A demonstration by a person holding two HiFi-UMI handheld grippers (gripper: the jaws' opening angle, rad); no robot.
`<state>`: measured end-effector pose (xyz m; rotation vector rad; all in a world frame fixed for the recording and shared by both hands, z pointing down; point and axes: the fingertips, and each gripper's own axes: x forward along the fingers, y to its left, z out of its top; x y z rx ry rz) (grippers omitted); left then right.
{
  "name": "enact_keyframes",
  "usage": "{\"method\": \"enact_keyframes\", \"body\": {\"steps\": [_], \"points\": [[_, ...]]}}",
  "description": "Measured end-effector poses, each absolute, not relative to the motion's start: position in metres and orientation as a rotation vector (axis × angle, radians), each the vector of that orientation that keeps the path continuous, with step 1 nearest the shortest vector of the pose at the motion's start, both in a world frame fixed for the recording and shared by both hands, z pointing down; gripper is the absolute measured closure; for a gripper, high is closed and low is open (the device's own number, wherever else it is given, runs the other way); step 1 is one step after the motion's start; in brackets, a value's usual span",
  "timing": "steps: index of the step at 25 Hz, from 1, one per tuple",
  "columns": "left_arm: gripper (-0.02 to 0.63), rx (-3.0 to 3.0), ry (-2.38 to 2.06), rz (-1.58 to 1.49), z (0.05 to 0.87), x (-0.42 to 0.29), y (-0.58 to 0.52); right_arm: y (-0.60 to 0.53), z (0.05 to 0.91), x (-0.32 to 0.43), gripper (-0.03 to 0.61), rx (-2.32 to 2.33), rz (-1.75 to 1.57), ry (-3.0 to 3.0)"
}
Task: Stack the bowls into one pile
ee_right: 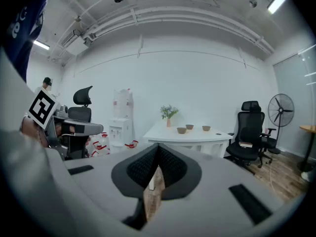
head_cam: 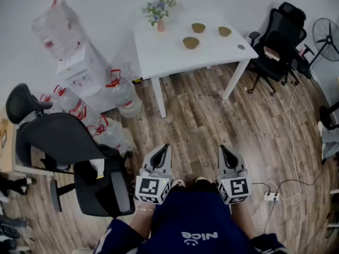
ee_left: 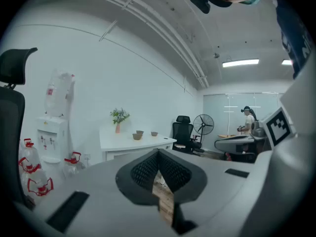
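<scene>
i hold the left claw (head_cam: 165,148) and right claw (head_cam: 223,149) closed, empty, above the floor (head_cam: 201,120). three bowls (head_cam: 191,42) sit apart on the worktop (head_cam: 164,52) well ahead, seemingly upright.

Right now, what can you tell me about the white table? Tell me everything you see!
The white table has a smooth, squarish top with rounded corners and straight white legs. It stands level on the wooden floor, close to the white wall. Three brown bowls sit apart on it, not stacked, near a pink flower vase at its far edge.
</scene>
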<state>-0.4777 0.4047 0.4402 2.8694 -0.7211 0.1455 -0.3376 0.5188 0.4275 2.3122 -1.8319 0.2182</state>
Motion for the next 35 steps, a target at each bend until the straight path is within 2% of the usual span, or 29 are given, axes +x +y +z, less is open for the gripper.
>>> {"method": "enact_keyframes", "body": {"steps": [5,21,35], "points": [[0.597,2.856,-0.737,0.147,0.438,-0.483,0.394,0.527,0.422,-0.316,0.558,2.382,0.205,-1.748],[0.597,2.876,-0.658,0.163,0.443,-0.453,0.389,0.511,0.436,-0.316,0.557,2.345,0.249,-1.826],[0.597,2.791,-0.739,0.214,0.449,-0.352,0.344,0.451,0.441,-0.204,0.557,2.255,0.295,-1.927]]}}
